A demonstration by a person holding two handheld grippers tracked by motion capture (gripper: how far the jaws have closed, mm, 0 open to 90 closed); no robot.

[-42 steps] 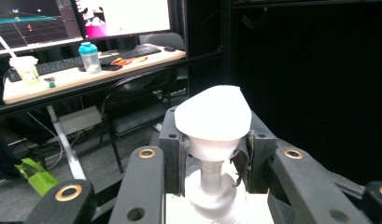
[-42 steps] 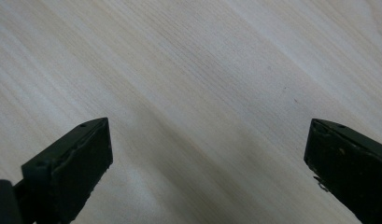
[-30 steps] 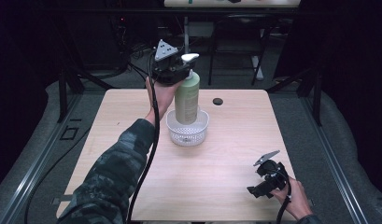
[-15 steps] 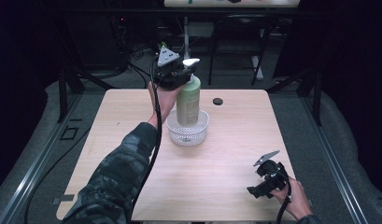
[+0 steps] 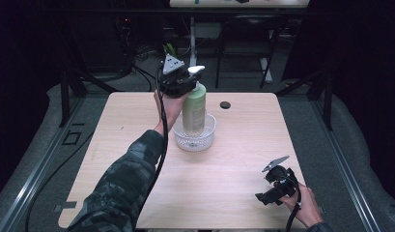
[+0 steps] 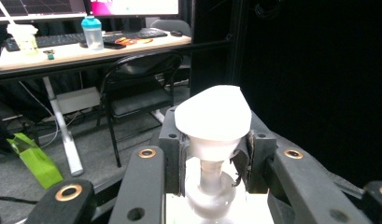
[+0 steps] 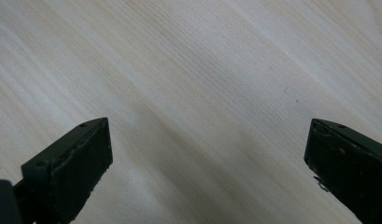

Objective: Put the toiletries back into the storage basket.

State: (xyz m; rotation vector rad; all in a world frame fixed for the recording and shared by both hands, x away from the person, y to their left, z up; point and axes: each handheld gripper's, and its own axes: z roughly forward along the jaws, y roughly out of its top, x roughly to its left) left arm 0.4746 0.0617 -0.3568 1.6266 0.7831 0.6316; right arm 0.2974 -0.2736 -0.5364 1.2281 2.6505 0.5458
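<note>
Sleeve, camo pattern, enters high view at 7 o'clock and runs up to table centre; black cable trails along it.

Left gripper: approx 11 o'clock from table centre, grey three-cornered plate on top, held in person's left hand. Jaws clamped on neck of pump bottle, just under white pump head; left gripper view shows both pads pressed on neck either side, nozzle pointing away from camera.

Pump bottle: pale green body, white pump, upright. Lower end sits inside basket; whether base rests on basket floor, can't tell.

Basket: small, white, round, perforated wall. On table just above centre, approx 12 o'clock from it. Bottle inside, left of basket centre.

Table: light wood top, bare otherwise.

Black disc: small, round, flat on table at 1 o'clock from basket, apart from it.

Right gripper: approx 4 o'clock on table, near front right corner, in person's right hand, well apart from basket. Jaws wide, nothing between; right gripper view shows both black jaw tips over bare wood grain.

Background, left gripper view, 10 o'clock: desk w/ blue-lidded bottle, keyboard, black chair below.
</note>
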